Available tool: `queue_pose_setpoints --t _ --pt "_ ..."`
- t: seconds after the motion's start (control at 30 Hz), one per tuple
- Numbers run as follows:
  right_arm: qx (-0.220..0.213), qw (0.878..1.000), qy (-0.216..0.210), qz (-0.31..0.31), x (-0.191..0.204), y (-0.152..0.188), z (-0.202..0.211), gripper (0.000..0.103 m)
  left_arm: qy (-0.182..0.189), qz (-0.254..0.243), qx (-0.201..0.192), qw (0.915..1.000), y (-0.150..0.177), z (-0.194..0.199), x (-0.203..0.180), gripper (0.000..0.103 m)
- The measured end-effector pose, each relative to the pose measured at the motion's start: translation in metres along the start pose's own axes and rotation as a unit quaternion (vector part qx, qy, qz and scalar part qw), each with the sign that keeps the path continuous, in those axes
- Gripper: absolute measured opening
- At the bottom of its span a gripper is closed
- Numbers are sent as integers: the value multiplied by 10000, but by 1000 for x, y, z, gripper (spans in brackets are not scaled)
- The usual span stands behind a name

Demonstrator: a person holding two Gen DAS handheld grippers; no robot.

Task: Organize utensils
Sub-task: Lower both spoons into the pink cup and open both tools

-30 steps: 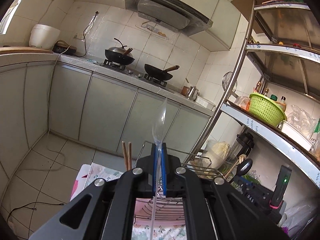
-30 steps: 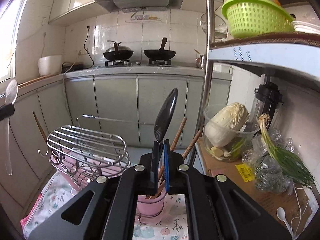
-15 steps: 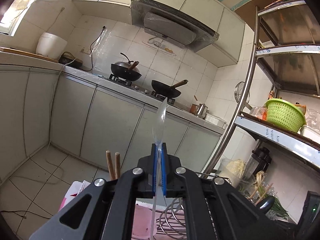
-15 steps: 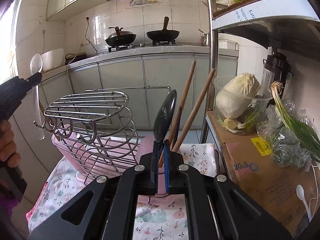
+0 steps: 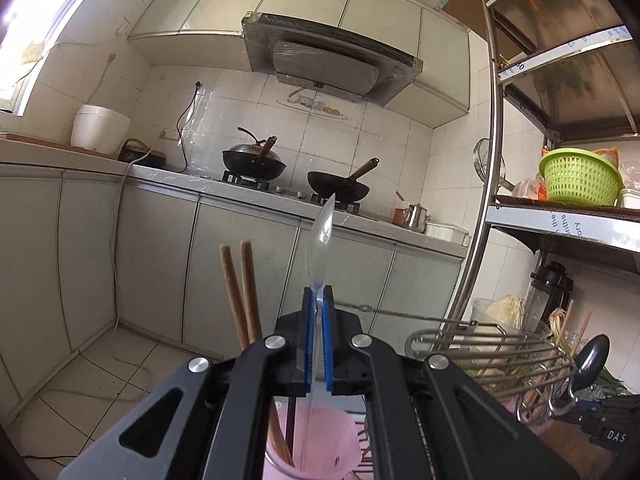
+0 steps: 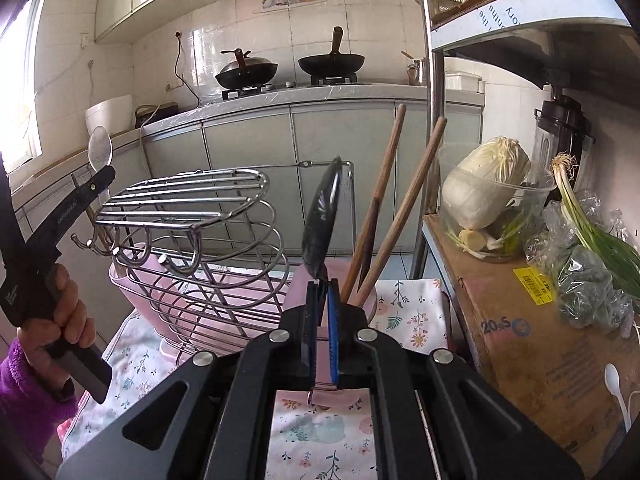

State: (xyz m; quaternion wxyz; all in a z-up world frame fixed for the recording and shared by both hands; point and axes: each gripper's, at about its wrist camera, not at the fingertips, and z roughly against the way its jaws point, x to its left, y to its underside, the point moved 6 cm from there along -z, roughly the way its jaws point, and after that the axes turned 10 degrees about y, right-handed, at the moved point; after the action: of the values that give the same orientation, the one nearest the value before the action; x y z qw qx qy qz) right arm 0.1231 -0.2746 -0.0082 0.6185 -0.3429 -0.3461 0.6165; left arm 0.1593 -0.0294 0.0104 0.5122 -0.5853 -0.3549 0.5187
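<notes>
We see the left gripper (image 5: pixel 318 300) nearly level, clamping a clear spoon (image 5: pixel 322 236) upright above the pink cup (image 5: pixel 320 444). The right gripper (image 6: pixel 320 292) tilts down, clamping a black spoon (image 6: pixel 322 220) beside the chopsticks (image 6: pixel 384 216).

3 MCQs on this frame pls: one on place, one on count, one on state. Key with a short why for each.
1. Where do the wooden chopsticks stand?
A. in the pink cup
B. on the stove
C. in the green basket

2. How many woks sit on the stove?
A. one
B. two
C. four

3. What is the state of the left gripper?
A. wide open, empty
B. shut on a clear spoon
C. shut on a chopstick

Key:
1 A: their lower ends go into the pink cup below the left gripper.
2 B: a lidded wok and an open wok sit side by side on the burners.
3 B: the blue pads pinch the clear spoon, bowl up.
</notes>
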Motion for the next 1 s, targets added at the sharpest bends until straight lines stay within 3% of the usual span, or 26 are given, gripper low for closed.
queue_pose_setpoints --t 0.23,0.53,0.87,1.0 --pt "105 9999 -32 -49 4 7 -2 5 -81 272 490 9984 28 18 7 3" --pt "95 9994 1 -324 3 8 -5 5 -188 612 1256 9900 47 2 16 3" --pt "208 9985 26 -514 -4 17 1 5 -194 664 1517 9860 49 11 13 5" --pt "285 9985 -14 -470 -3 23 4 5 -116 643 1644 9842 52 15 8 12"
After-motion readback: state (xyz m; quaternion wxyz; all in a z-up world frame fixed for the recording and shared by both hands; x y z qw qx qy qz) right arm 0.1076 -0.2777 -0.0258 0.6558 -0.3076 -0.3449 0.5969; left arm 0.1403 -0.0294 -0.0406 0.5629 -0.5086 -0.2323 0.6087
